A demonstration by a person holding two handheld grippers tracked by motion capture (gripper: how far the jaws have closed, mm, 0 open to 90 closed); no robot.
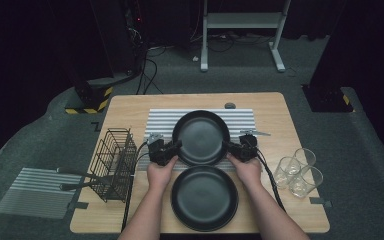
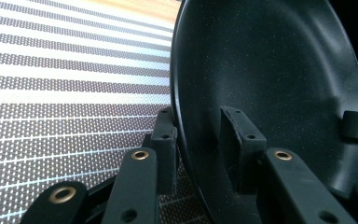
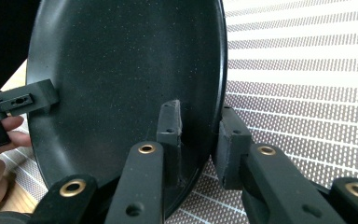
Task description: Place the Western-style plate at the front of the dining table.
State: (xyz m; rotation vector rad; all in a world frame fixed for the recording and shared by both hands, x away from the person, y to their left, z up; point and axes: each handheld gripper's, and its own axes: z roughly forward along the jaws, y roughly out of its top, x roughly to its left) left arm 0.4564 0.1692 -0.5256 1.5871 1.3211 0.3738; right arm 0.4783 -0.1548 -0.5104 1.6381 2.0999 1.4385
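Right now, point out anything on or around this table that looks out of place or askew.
One striped mat lies on the floor left of the table, with two long utensil handles poking out of the wire basket over it. On the table, the plates and the three glasses look orderly, with no spill or damage visible.

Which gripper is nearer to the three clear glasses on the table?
Right. The right gripper grips the far plate's right rim, nearer the glasses; the left gripper grips its left rim.
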